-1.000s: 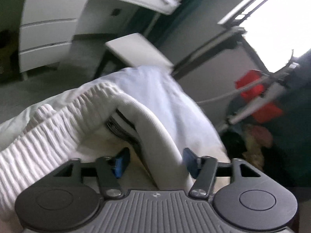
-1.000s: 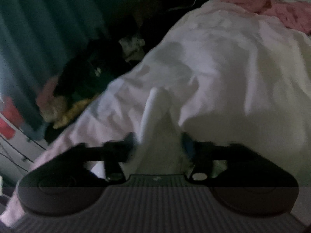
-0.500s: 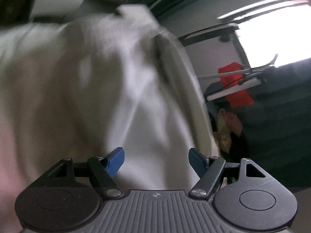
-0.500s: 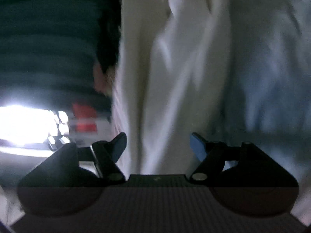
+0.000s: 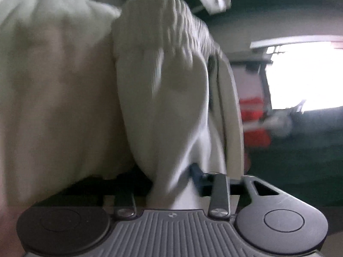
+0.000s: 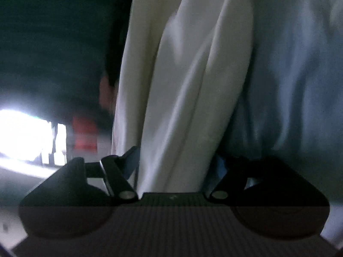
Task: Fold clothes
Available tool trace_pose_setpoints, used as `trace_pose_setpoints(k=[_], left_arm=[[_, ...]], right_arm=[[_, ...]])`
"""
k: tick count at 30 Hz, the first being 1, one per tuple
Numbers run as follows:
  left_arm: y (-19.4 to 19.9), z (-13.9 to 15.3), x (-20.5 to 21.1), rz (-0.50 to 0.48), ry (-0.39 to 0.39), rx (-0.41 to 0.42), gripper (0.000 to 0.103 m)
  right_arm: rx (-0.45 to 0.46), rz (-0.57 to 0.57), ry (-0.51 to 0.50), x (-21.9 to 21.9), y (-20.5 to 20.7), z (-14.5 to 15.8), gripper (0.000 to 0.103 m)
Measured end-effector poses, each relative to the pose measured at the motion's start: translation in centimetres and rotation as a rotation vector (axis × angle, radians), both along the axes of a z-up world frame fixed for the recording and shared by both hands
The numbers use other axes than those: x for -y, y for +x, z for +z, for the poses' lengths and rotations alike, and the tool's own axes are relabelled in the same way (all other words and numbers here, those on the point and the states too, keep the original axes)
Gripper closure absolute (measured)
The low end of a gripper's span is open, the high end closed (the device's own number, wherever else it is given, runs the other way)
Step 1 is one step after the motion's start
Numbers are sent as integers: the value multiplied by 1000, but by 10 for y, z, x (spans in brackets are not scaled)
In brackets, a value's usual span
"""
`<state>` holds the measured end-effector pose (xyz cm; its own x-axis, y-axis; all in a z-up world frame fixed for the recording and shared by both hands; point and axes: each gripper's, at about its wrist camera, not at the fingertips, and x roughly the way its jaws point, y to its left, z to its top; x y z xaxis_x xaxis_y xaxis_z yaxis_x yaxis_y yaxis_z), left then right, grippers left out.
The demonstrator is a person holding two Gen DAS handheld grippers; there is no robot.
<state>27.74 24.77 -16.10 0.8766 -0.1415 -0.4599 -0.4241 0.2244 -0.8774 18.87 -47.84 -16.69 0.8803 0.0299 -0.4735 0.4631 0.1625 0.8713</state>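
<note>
The white garment point(image 5: 167, 98) hangs bunched at the left gripper point(image 5: 171, 184), its ribbed waistband edge uppermost; the jaws are closing, with a fold of cloth between them. To its right lies open room toward a bright window point(image 5: 304, 72). The right gripper point(image 6: 175, 167) stands wide, a long fold of the same garment point(image 6: 184, 85) between its fingers, pale bedding point(image 6: 295, 75) just beside.
</note>
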Motion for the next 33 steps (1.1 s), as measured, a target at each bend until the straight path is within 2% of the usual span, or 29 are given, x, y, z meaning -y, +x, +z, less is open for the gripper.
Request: trace_pose_setpoints(k=[1,3,7,8,9,10,11,13,17,20,23,24,29,33], left_arm=[[4,1,0,4,12,9,84],[13,3,2,7,43,24,88],[22,34,8,-23,243,95,92],[19,39,10,-20,263,112,92],[16,44,11,-16,279,129,92],[12,48,10,-8,269,137,93],[6,50,9,0,258,139,93],[-4,56,8,15,246,139,94],[-35,69,0,54,228,127,94],[-67,82,-8,101,196,122,94],[-110,89,-20,138,99,121,94],[-121,92,-24,140,95,120,94],[-175,110,-41,135,105,119,94],[-198,117,-40,85,216,41,93]], right_arm=[[14,-40,0,11,2,-4,30],[34,-91,-16,25,10,-8,29],[63,-140,-81,41,31,-5,29],[59,-156,-100,42,32,-3,38],[54,-172,-117,44,32,-1,53],[41,-188,-107,48,29,-2,64],[28,-203,-96,53,26,-4,84],[44,-197,-44,61,17,-9,86],[42,-135,-100,59,1,3,88],[38,-85,-103,58,-14,18,88],[35,-52,-103,68,-43,30,88],[34,-47,-90,70,-53,32,88],[-7,-18,-48,68,-107,40,88],[-134,10,-61,71,-125,35,85]])
